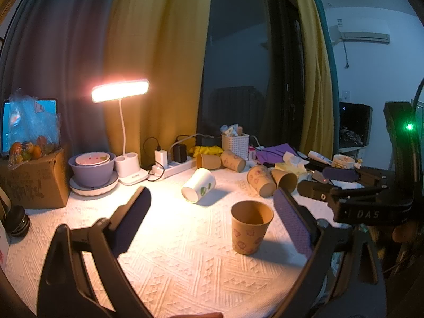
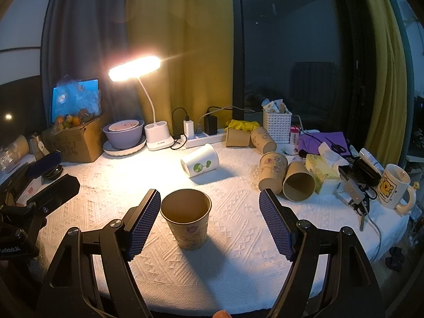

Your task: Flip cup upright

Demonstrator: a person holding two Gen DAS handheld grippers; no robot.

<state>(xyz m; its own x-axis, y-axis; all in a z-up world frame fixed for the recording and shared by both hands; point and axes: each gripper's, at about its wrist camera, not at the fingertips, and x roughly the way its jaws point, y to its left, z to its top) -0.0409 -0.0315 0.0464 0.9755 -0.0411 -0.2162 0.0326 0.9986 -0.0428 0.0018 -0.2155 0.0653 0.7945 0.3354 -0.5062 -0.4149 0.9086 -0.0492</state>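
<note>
A brown paper cup (image 2: 186, 220) is standing upright on the white textured tablecloth (image 2: 238, 265), mouth up, near the front edge, so that one looks flipped and done, as far as I can judge. The right gripper (image 2: 209, 225) is hovering around it with its jaws spread wide, gripping nothing; its left pad is sitting just beside the cup's rim, though I cannot tell whether it is touching, while the other pad is well clear. The left gripper (image 1: 212, 220) is hanging over the cloth with its jaws parted too, empty, the same cup (image 1: 251, 226) lying nearer its right-hand finger. Further back, a white cup with a green print (image 2: 200, 163) is lying on its side in the lamp's glow, bottom toward us. More brown cups are lying tipped over: two by the white basket (image 2: 277, 126) and two by the tissue box (image 2: 322, 171). If the job is covering every cup, most of it is waiting; the white one looks the easiest to reach next. The desk lamp (image 2: 135, 67) is throwing a strong glare.
</note>
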